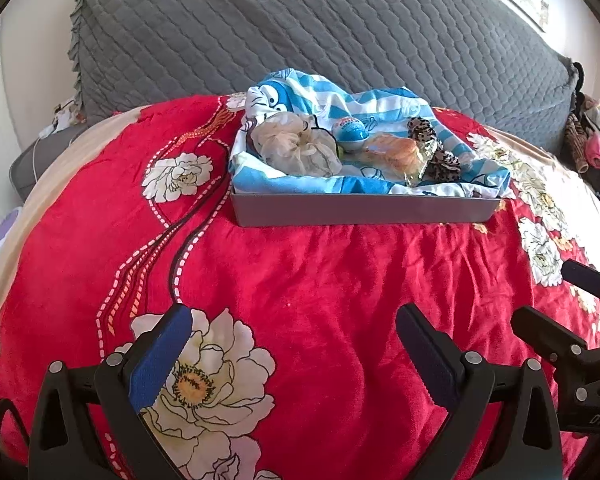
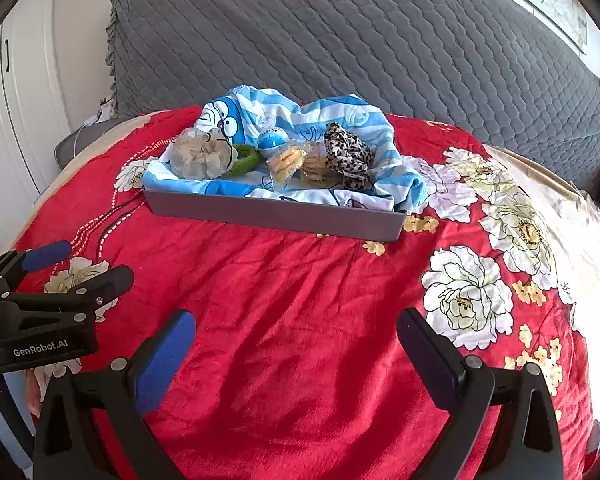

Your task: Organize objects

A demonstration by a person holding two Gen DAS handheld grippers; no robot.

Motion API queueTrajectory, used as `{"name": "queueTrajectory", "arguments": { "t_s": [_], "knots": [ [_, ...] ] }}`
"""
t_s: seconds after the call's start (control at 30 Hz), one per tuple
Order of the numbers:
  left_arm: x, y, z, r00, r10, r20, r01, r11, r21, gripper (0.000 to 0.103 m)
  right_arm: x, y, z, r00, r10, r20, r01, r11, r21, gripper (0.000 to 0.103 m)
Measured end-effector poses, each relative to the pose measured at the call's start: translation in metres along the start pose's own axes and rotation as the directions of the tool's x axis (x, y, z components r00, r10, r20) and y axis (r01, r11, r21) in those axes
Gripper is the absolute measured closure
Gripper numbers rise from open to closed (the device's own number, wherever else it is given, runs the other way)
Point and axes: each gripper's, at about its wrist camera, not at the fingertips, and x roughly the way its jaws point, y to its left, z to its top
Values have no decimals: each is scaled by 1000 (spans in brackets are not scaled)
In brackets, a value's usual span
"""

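Note:
A grey tray (image 1: pixel 360 210) (image 2: pixel 276 212) sits on the red floral bedspread, lined with a blue-and-white cartoon cloth (image 1: pixel 300 92) (image 2: pixel 260 108). On the cloth lie a cream scrunchie (image 1: pixel 296 146) (image 2: pixel 200 154), a green hair ring (image 2: pixel 246 160), a blue-and-white ball (image 1: pixel 350 133) (image 2: pixel 272 140), wrapped biscuits (image 1: pixel 396 154) (image 2: pixel 288 162) and a leopard-print scrunchie (image 1: pixel 432 150) (image 2: pixel 346 154). My left gripper (image 1: pixel 292 344) (image 2: pixel 88 264) is open and empty, well short of the tray. My right gripper (image 2: pixel 296 346) (image 1: pixel 556 292) is open and empty, beside the left one.
A grey quilted headboard cover (image 1: pixel 300 20) (image 2: pixel 360 32) rises behind the tray. A white cupboard (image 2: pixel 8 120) stands at left. A pile of clothes (image 1: pixel 592 140) lies at the bed's right edge. A grey bedside surface with a cable (image 1: pixel 40 152) is at left.

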Motion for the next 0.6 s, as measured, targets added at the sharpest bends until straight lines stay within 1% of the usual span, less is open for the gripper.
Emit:
{"name": "queueTrajectory", "arguments": {
  "t_s": [0.2, 0.43, 0.6],
  "knots": [
    [4, 1, -2, 1000, 3, -4, -3, 1000, 5, 1, 4, -1, -1, 1000, -1, -7, 1, 1000, 2, 1],
    [7, -1, -3, 1000, -8, -10, 9, 1000, 16, 1, 6, -1, -2, 1000, -1, -13, 1, 1000, 3, 1],
    [5, -3, -3, 1000, -7, 3, 6, 1000, 28, 1, 6, -2, -3, 1000, -3, -16, 4, 1000, 4, 1]
  ]
}}
